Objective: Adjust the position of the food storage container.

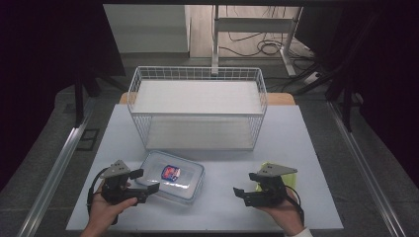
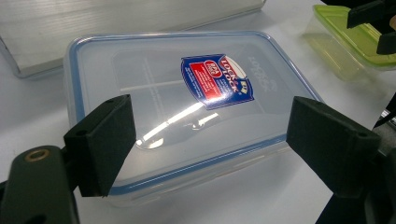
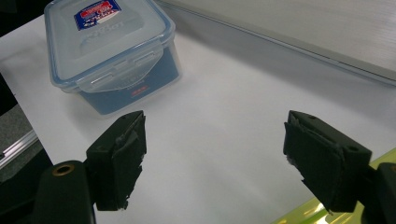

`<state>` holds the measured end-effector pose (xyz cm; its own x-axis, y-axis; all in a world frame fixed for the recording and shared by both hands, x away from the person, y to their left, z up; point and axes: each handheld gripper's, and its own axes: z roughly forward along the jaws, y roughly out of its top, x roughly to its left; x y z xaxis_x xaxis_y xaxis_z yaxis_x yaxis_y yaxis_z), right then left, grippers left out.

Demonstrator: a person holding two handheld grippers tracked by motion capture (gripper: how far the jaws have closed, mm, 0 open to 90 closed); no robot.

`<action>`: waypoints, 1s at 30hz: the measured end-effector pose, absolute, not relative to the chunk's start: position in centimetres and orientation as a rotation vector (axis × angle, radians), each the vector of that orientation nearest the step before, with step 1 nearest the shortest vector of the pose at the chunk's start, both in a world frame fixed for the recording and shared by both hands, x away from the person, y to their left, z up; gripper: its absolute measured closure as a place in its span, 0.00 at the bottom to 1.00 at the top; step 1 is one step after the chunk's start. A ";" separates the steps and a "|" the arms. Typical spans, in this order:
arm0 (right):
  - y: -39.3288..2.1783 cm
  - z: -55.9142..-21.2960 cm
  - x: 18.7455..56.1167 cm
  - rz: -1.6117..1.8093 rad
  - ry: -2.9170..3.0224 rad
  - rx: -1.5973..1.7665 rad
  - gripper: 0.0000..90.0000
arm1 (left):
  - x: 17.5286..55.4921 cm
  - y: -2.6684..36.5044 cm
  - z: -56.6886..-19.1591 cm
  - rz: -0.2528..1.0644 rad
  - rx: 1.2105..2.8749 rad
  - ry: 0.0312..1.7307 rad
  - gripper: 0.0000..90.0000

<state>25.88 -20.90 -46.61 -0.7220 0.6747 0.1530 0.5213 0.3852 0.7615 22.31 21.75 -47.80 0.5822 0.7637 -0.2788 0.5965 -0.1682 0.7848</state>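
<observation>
the clear rectangular plastic box with a blue-rimmed lid and red-blue sticker (image 1: 171,176) lies at lower centre-left of the white table (image 1: 291,143), below the white wire basket (image 1: 197,106). the left gripper (image 1: 146,183), jaws spread, seems to straddle its near corner without pinching. the right gripper (image 1: 245,185), lower right, jaws spread on nothing, sits beside a yellow-green lidded container (image 1: 289,171).

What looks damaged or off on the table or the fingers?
The right gripper has torn, ragged black padding on its fingers. The clear rectangular plastic container with the blue-rimmed lid lies askew to the white table edge. Nothing spilled.
</observation>
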 end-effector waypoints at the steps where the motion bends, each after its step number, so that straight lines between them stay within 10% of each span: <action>1: -20.9 -46.6 25.9 1.249 2.457 1.073 0.24 | 22.3 21.8 -47.8 0.222 1.862 1.101 0.18; 14: -20.8 -46.8 25.9 1.238 2.466 1.074 0.24 | 21.9 22.0 -46.9 0.206 1.869 1.094 0.31; 23: -21.0 -46.5 25.9 1.246 2.458 1.087 0.24 | 21.5 21.2 -46.4 0.101 1.929 0.997 0.84; 30: -21.0 -46.4 25.8 1.249 2.453 1.085 0.24 | 20.7 19.1 -46.4 0.049 2.046 0.873 1.00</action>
<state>25.82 -21.02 -46.42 -0.7164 0.6800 0.1563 0.5265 0.3799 0.7606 20.66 19.12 -46.44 0.7513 0.5981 -0.2788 0.5631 -0.3608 0.7435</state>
